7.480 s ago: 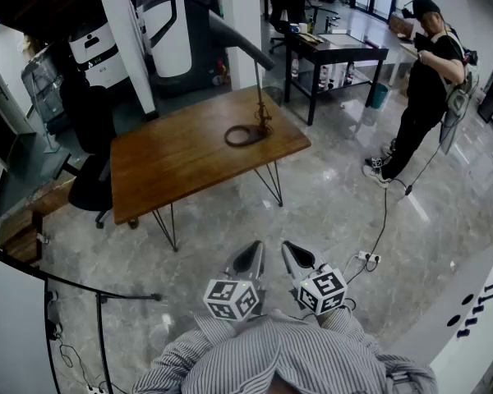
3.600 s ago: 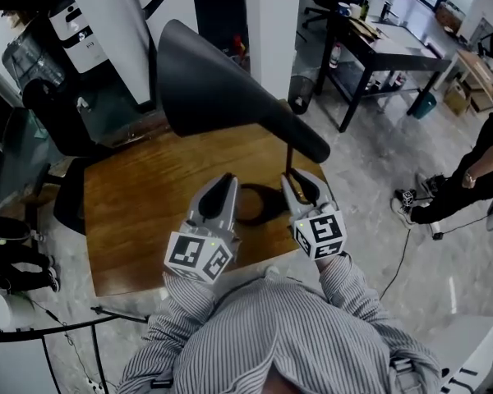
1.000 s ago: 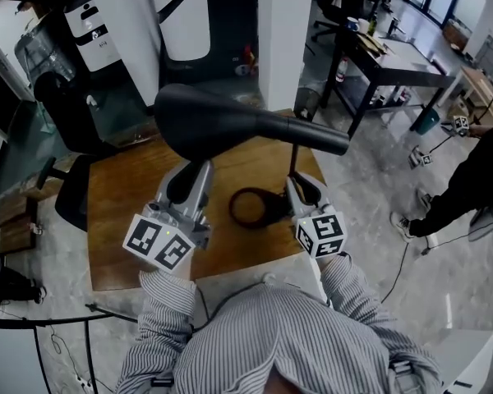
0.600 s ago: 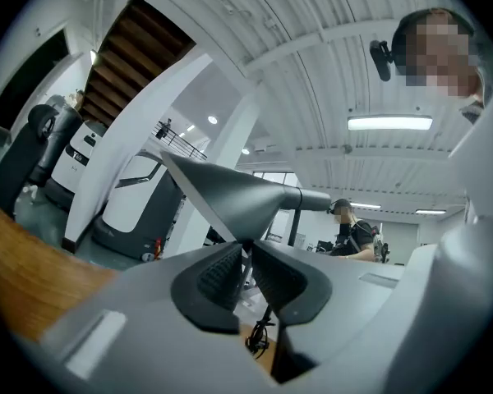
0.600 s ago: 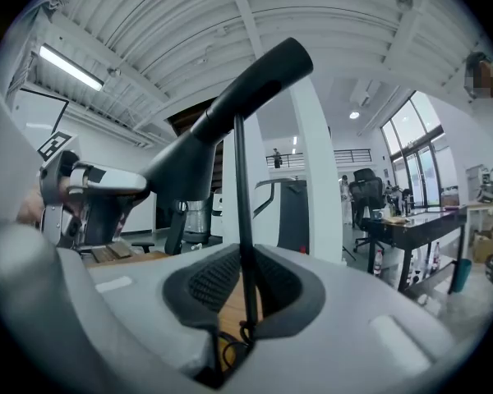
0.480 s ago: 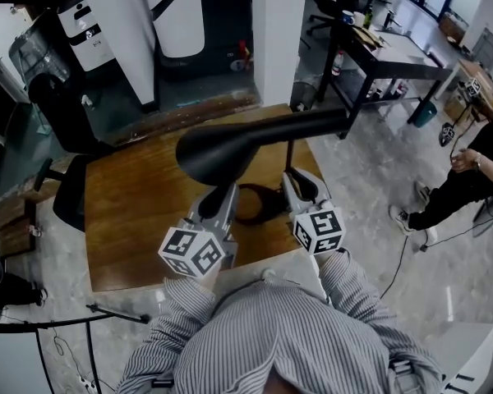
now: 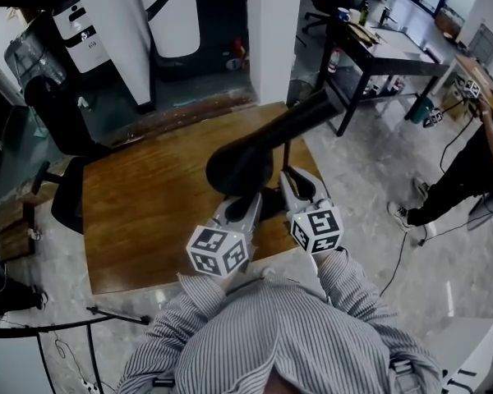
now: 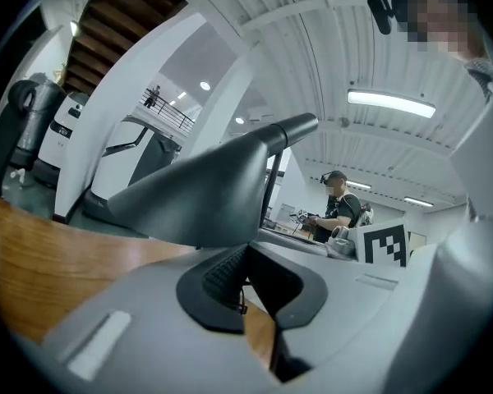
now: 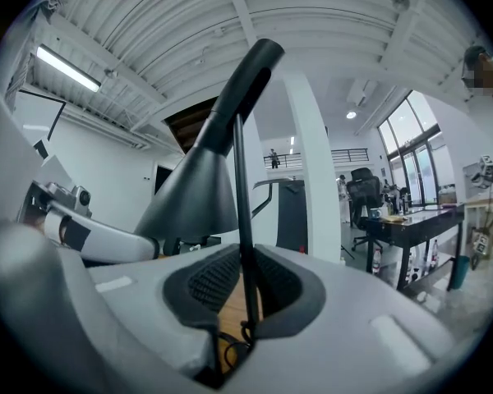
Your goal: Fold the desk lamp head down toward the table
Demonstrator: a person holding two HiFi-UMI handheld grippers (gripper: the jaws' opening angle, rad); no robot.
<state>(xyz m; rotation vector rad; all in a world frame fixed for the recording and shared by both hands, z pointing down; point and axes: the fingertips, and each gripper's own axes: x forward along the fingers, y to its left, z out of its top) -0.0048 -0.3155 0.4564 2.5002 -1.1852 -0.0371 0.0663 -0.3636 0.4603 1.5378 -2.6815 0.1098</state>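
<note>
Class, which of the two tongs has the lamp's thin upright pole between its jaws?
The right tongs: the pole runs up between their pads. The left tongs grip the shade by its rim instead.

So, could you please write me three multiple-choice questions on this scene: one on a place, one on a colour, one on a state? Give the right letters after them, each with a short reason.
1. Where does the desk lamp stand?
A) on the floor
B) on the wooden table
C) on a shelf

2. What colour is the lamp head?
A) white
B) red
C) black

3. What is between the fingers of the right gripper?
A) the lamp's stem
B) nothing
C) a cup

Answers:
1 B: the head view shows its stem going down to the brown tabletop.
2 C: it is black in every view.
3 A: the right gripper view shows the fingers closed on the stem.
</note>
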